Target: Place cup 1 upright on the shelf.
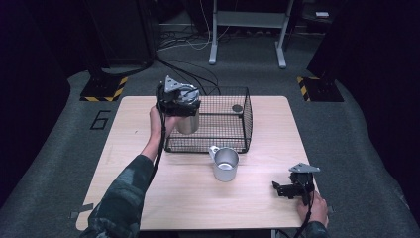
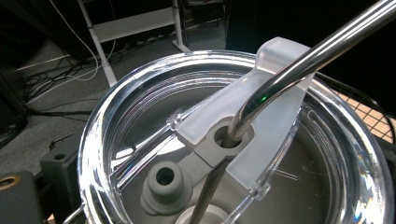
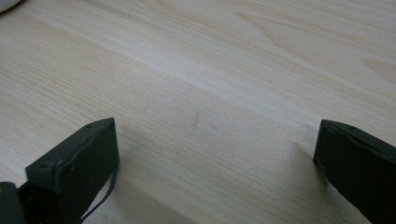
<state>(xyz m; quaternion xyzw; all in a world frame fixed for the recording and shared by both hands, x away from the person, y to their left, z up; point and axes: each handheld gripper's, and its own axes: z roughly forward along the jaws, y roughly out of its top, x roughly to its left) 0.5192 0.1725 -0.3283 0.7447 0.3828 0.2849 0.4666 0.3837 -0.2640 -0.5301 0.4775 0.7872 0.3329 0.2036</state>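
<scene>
Fingers (image 3: pixel 74 163) of the right gripper (image 1: pixel 292 188) stand wide apart with nothing between them, low over the bare wooden table (image 1: pixel 148 198) near its front right corner, probably parked while the other hand works. On the left gripper (image 1: pixel 174 100) I cannot tell how the fingers stand; it carries a steel tumbler (image 1: pixel 188 121) with a clear lid (image 2: pixel 112 126) and metal straw (image 2: pixel 299 60) at the left edge of the wire basket (image 1: pixel 242 119), perhaps for loading. A steel mug (image 1: pixel 225 164) stands just before the basket.
</scene>
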